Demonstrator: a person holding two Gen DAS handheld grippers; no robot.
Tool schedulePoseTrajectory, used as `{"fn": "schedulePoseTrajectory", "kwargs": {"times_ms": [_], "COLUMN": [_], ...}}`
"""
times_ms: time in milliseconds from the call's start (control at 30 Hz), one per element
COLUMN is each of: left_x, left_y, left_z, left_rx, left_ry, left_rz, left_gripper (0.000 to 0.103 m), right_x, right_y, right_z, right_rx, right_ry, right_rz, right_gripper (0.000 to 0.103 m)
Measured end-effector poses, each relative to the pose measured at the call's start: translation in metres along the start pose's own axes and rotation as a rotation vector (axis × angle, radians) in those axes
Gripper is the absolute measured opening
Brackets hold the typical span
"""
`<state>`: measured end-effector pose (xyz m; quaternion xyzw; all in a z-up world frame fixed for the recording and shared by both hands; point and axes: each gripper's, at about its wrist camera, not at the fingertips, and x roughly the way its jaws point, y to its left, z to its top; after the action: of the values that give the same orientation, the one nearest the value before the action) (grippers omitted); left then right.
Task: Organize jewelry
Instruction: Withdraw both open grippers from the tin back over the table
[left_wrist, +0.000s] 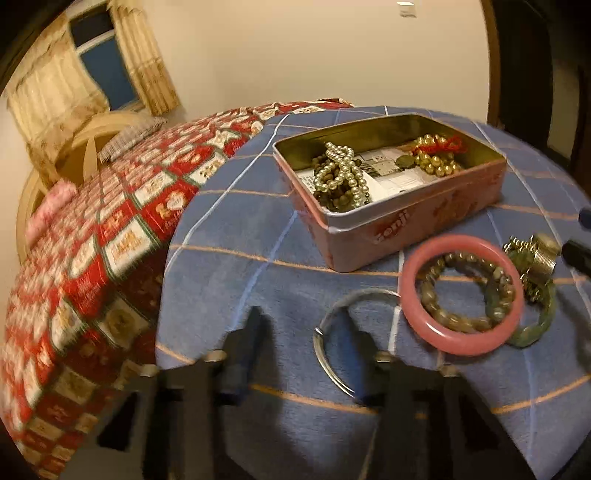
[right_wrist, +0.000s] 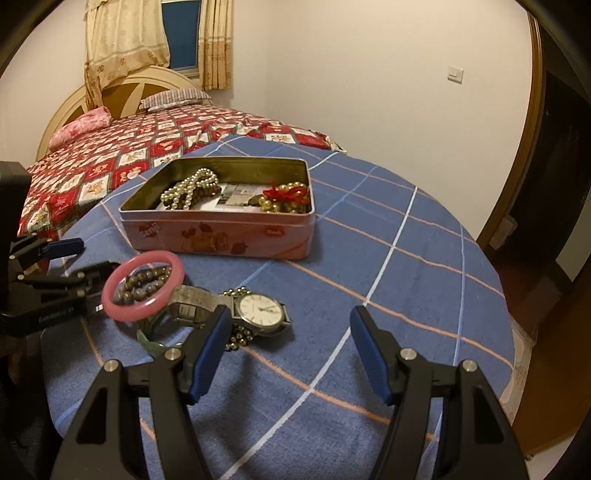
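On the blue checked cloth, a thin silver bangle (left_wrist: 318, 350) lies flat. My left gripper (left_wrist: 299, 328) stands over it, one finger inside the ring and the other outside to the left; the pads do not touch the wire. To the right lie a pink bangle (left_wrist: 458, 242) around a bead bracelet (left_wrist: 461, 321), a green bangle (left_wrist: 543, 325) and a watch (left_wrist: 543, 254). My right gripper (right_wrist: 290, 314) is open, with the watch (right_wrist: 262, 308) just ahead of its left finger. The open pink tin (right_wrist: 218, 236) behind holds pearls (right_wrist: 188, 188) and gold beads (right_wrist: 284, 199).
The cloth (right_wrist: 406, 277) covers a round-edged table that drops off to the right and front. A bed with a red patterned quilt (right_wrist: 147, 147) lies behind the table. A dark doorway (right_wrist: 554, 184) is at the right. A small bead chain (right_wrist: 236, 336) lies by the watch.
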<state>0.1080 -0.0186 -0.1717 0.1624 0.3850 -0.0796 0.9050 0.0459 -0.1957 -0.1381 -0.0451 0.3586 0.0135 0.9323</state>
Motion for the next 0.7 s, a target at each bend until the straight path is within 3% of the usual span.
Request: {"fn": "schedulePoseTrajectory", "kwargs": {"times_ms": [100, 133, 433, 700], "left_x": [-0.001, -0.003, -0.020, -0.032], "left_y": [0.006, 0.009, 0.016, 0.028], "left_z": [0.000, 0.001, 0.003, 0.006], "left_rx": [0.005, -0.001, -0.060, -0.112], "left_ry": [-0.003, -0.009, -0.046, -0.082], "left_rz": [-0.001, -0.004, -0.037, -0.019], "left_gripper": [0.020, 0.005, 0.005, 0.005], "right_x": [-0.001, -0.001, 0.000, -0.001], "right_y": [0.002, 0.002, -0.002, 0.005], "right_z": [-0.001, -0.001, 0.000, 0.000], "right_rx": [-0.005, -0.005, 0.010, -0.021], "right_ry": [-0.002, -0.003, -0.001, 0.012], "right_rz": [0.002, 0.004, 0.018, 0.049], "right_gripper": [0.069, 0.069, 0.069, 0.069]}}
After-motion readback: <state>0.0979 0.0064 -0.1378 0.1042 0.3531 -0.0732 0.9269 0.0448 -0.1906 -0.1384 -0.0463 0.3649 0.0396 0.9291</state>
